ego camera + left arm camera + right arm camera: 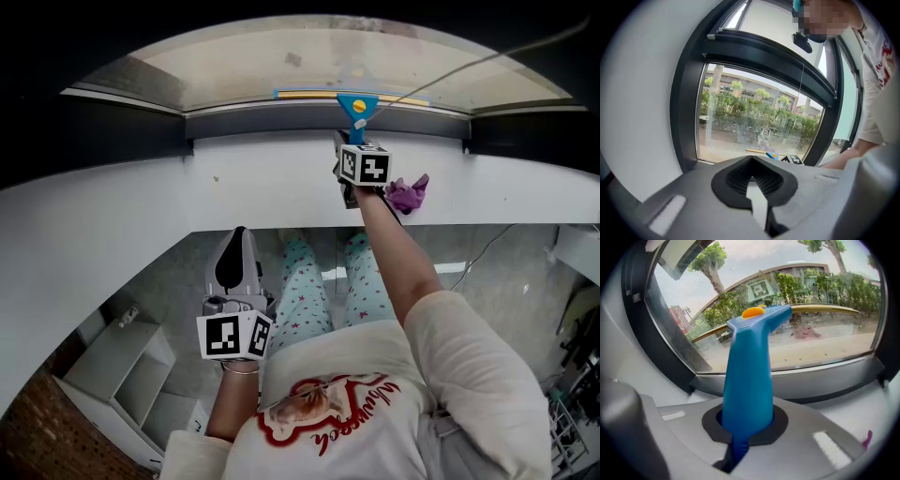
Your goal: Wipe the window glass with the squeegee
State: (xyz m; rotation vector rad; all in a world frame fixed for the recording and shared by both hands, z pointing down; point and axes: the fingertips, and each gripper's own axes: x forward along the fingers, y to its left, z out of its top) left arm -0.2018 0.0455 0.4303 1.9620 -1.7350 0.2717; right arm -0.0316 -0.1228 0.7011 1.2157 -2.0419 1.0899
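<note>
A blue squeegee (357, 104) with an orange dot and a yellow-edged blade (309, 95) rests against the bottom of the window glass (281, 61). My right gripper (344, 142) is shut on its handle, arm stretched out over the white sill (122, 197). In the right gripper view the blue handle (749, 380) rises from between the jaws of the right gripper (744, 430) to the glass (820, 329). My left gripper (240, 240) hangs back near the body, jaws together and holding nothing. The left gripper view shows the left gripper (753, 182) facing the pane (750, 117), with the squeegee (772, 155) small at its bottom.
A purple cloth (409, 193) lies on the sill just right of my right gripper, also at the frame edge as the cloth (867, 439). A dark window frame (112, 127) borders the glass. A thin cable (487, 60) crosses the upper right. White shelving (127, 366) stands at lower left.
</note>
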